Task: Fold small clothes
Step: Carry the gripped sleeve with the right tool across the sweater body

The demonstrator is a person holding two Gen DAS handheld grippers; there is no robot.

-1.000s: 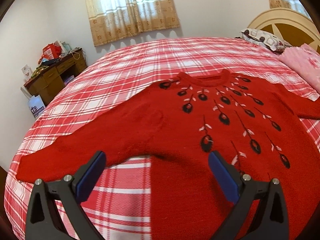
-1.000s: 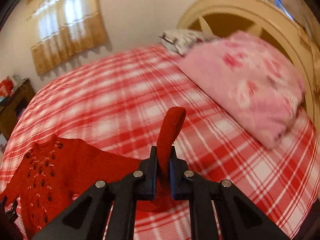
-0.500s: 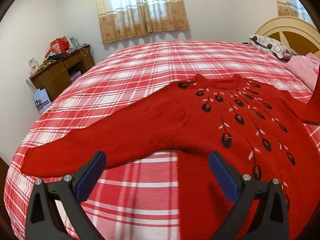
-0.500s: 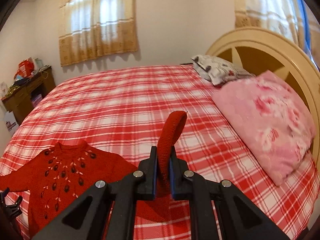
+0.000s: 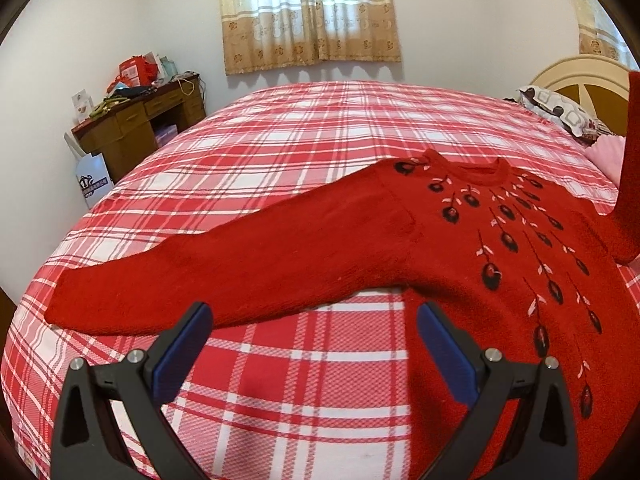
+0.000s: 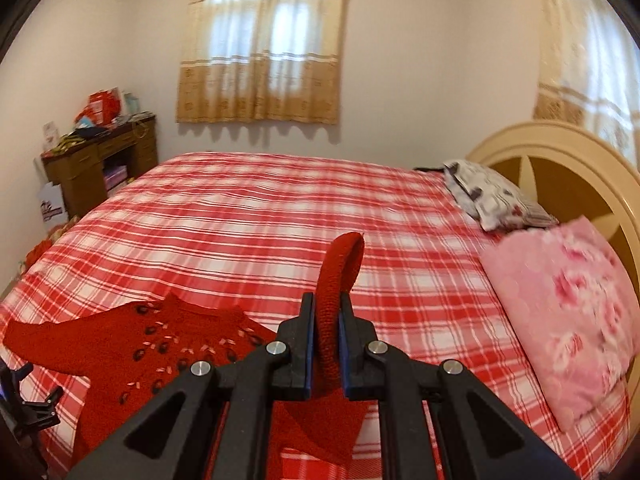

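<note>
A red knitted sweater (image 5: 460, 240) with black and pink flower motifs lies face up on the red-and-white checked bed (image 5: 300, 152). Its left sleeve (image 5: 200, 276) stretches flat toward the bed's left edge. My left gripper (image 5: 312, 320) hovers open just in front of that sleeve, nothing between its blue pads. The right sleeve (image 5: 628, 168) rises steeply off the bed at the right edge of the left wrist view. My right gripper (image 6: 325, 320) is shut on that sleeve's cuff (image 6: 342, 264), which sticks up above the jaws. The sweater body (image 6: 160, 344) lies below and to the left.
A pink floral pillow (image 6: 568, 320) and a grey patterned pillow (image 6: 492, 196) lie by the cream headboard (image 6: 560, 160) on the right. A cluttered wooden desk (image 5: 136, 120) stands against the left wall, with a white paper bag (image 5: 92, 180) beside it.
My right gripper has lifted the cuff up and swung left toward the sweater body, so the sleeve now stands up. My left gripper has slid left along the flat sleeve.
</note>
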